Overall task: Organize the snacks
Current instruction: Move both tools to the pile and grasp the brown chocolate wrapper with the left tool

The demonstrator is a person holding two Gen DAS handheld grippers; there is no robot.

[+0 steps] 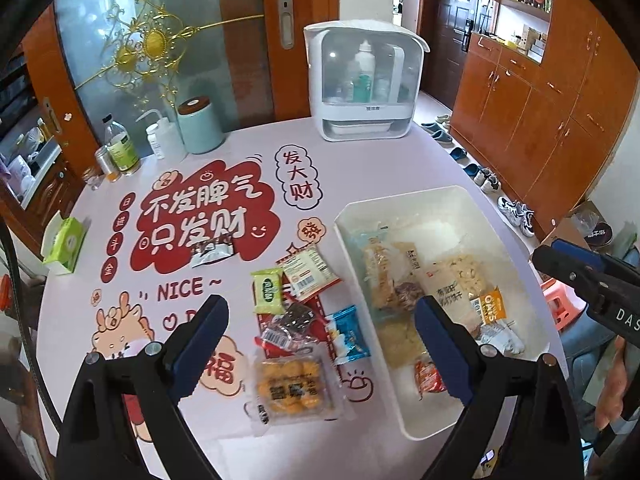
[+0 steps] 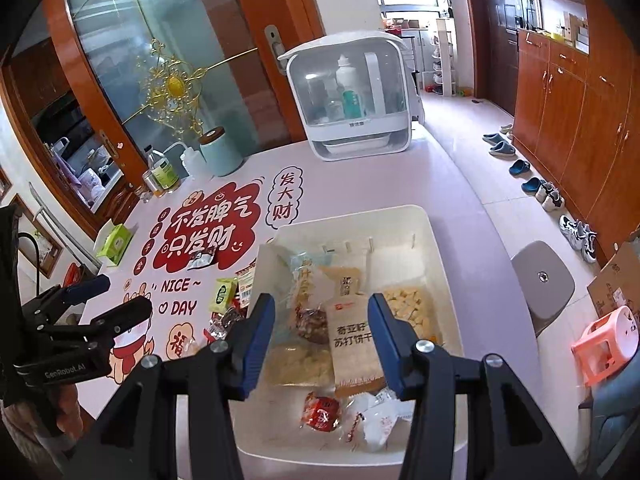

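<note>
A white bin (image 1: 402, 200) (image 2: 420, 216) holds several snack packs, among them a beige cracker pack (image 2: 352, 344) and a small red pack (image 2: 322, 416). Loose snacks lie on the table left of the bin: a yellow pastry pack (image 1: 294, 386), a blue pack (image 1: 348, 334), a green pack (image 1: 268, 290), a red-white pack (image 1: 308, 270), a dark pack (image 1: 212, 252). My left gripper (image 1: 320, 344) is open and empty above the loose snacks. My right gripper (image 2: 322, 340) is open and empty above the bin.
A round table with a printed cover (image 1: 208, 216). At its back stand a white cabinet with bottles (image 1: 364, 80), a mint canister (image 1: 200, 126), bottles (image 1: 122, 148) and a green tissue box (image 1: 66, 244). Stools (image 2: 542, 280) and shoes (image 2: 576, 236) are on the floor at right.
</note>
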